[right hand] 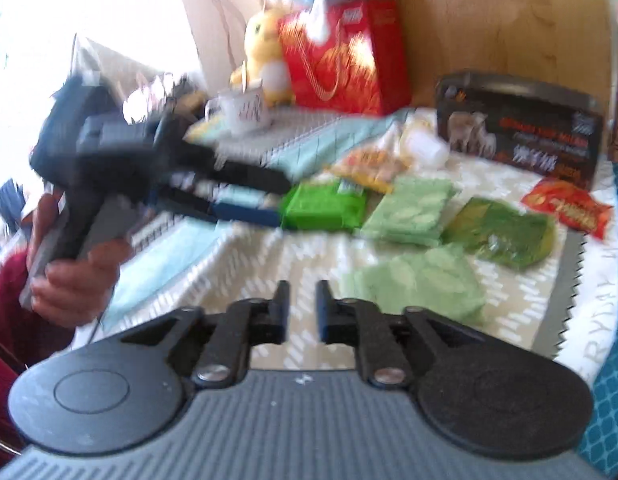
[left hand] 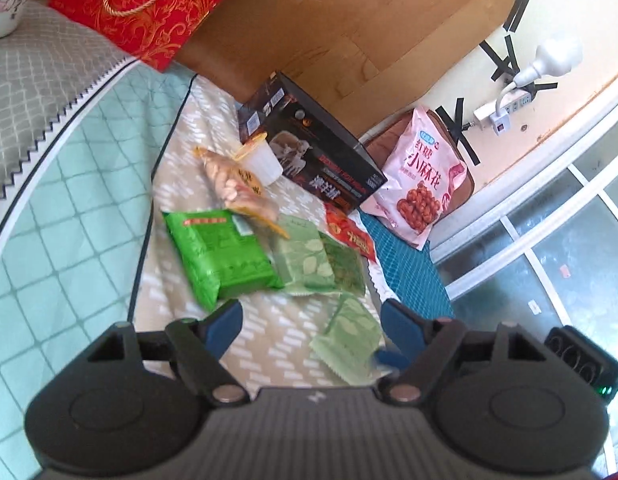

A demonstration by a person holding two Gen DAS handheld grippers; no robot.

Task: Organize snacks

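Snacks lie on a patterned cloth (left hand: 269, 332) on a bed. A bright green packet (left hand: 219, 254) lies left of two pale green leaf packets (left hand: 305, 260) (left hand: 349, 340), a dark green packet (left hand: 345, 268) and a red packet (left hand: 351, 234). A peanut bag (left hand: 237, 188) and jelly cup (left hand: 261, 160) lie by a black box (left hand: 309, 148). My left gripper (left hand: 311, 320) is open and empty above the cloth; it also shows in the right wrist view (right hand: 265, 196), near the bright green packet (right hand: 323, 206). My right gripper (right hand: 302, 300) is nearly closed, with a narrow gap and nothing in it.
A pink snack bag (left hand: 419, 172) leans at the bed's far corner. A red gift bag (left hand: 149, 4), a white mug (right hand: 245, 110) and a yellow plush toy (right hand: 265, 52) stand at the headboard (left hand: 349, 32). A power strip (left hand: 505, 106) hangs on the wall.
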